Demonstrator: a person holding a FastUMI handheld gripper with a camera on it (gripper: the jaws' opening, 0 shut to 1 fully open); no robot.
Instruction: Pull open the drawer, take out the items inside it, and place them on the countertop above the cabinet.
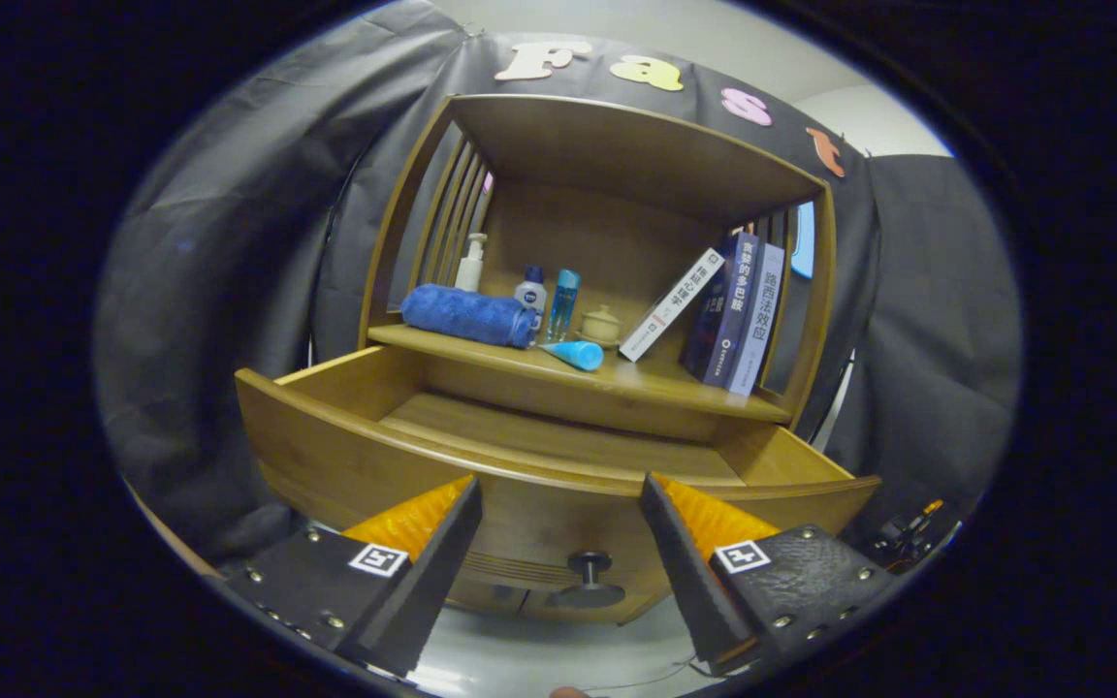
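Note:
The wooden drawer of the cabinet stands pulled out toward me, its bare wooden bottom showing inside. Its dark round knob sits on the front panel, low between my fingers. My gripper is open, fingers wide apart in front of the drawer's front edge, with nothing held. On the countertop above lie a rolled blue towel and a small blue tube on its side.
Behind the towel stand a white pump bottle, a small white bottle and a slim blue bottle. A small cream lidded pot sits mid-shelf. Three books lean at the right. Slatted side walls and a wooden top enclose the shelf.

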